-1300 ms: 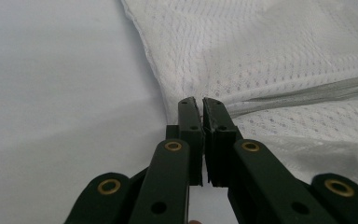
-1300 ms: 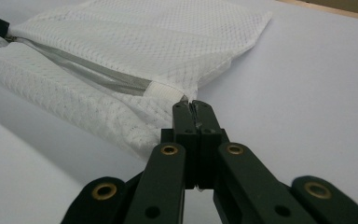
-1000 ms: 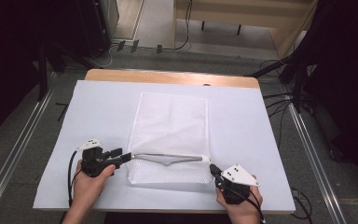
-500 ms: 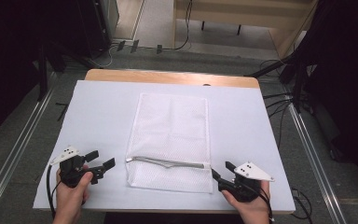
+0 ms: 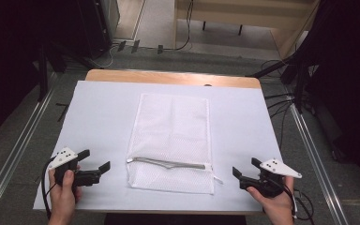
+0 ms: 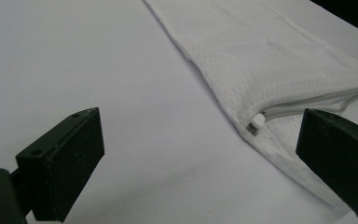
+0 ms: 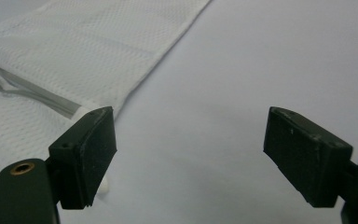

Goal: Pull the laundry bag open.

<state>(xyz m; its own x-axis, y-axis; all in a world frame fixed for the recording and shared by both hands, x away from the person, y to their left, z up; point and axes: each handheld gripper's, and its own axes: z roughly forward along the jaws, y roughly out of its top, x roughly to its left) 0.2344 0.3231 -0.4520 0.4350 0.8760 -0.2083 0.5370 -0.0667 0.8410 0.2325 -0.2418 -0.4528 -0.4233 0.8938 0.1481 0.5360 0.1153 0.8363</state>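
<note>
A white mesh bag (image 5: 172, 140) lies flat on the white table cover (image 5: 98, 112), its zipper (image 5: 168, 162) running across the near end and gaping slightly. My left gripper (image 5: 93, 160) rests left of the bag, apart from it; its jaws have just been opening and nothing is between them. In the left gripper view the bag's edge (image 6: 270, 56) and a white zipper stop (image 6: 258, 121) lie ahead of the left gripper (image 6: 200, 135). My right gripper (image 5: 246, 167) sits right of the bag, jaws also just opened and empty. In the right gripper view the bag (image 7: 88, 42) lies beyond the right gripper (image 7: 191, 140).
The table's wooden far edge (image 5: 168, 77) shows past the cover. Metal rails (image 5: 309, 140) run along the floor on both sides. Cables (image 5: 281, 101) trail at the right, and dark equipment stands at the back left.
Both grippers were at the zipper's ends a second ago. Each has let go, opened and drawn outward, the left to the left and the right to the right. The bag lies still.
</note>
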